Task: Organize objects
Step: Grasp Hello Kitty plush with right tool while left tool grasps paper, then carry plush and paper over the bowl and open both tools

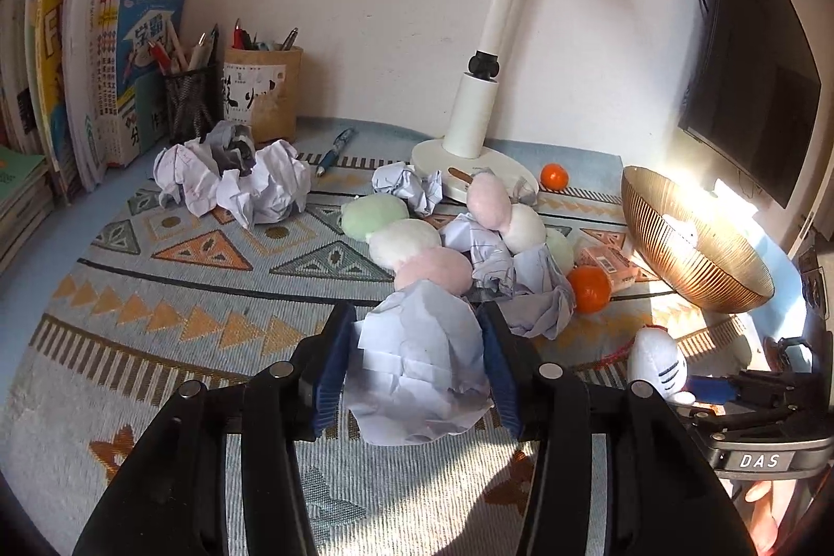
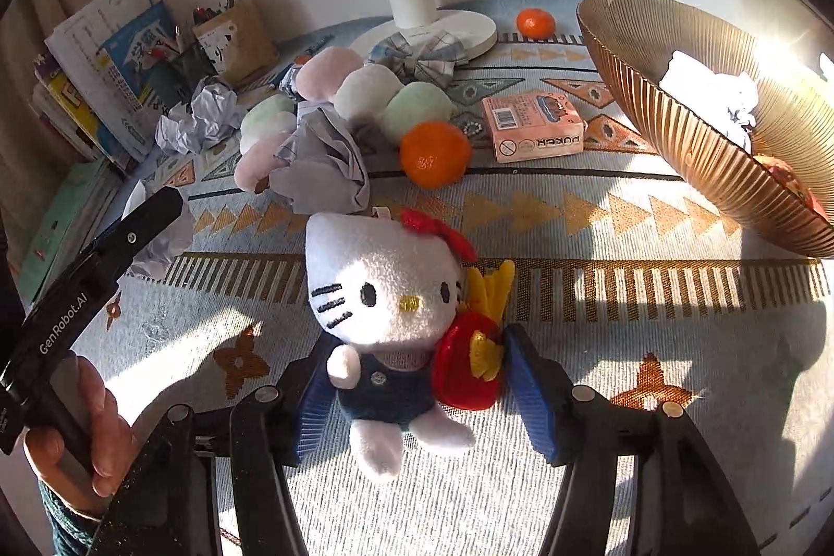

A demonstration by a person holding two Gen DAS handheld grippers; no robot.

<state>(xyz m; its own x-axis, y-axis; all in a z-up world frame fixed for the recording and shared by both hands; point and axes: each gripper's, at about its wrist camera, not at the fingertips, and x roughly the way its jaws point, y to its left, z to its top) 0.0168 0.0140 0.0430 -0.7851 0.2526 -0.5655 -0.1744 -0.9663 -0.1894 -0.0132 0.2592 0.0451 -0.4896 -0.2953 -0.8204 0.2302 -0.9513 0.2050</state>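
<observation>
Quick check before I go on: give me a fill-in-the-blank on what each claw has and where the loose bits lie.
1. The left claw is shut on a crumpled ball of ____.
2. The plush cat between the right claw pads lies on the ____.
3. The poker box lies right of the near ____, with the bowl further right.
4. The far orange sits beside the ____ base.

Missing words: paper; cloth; orange; lamp
</observation>
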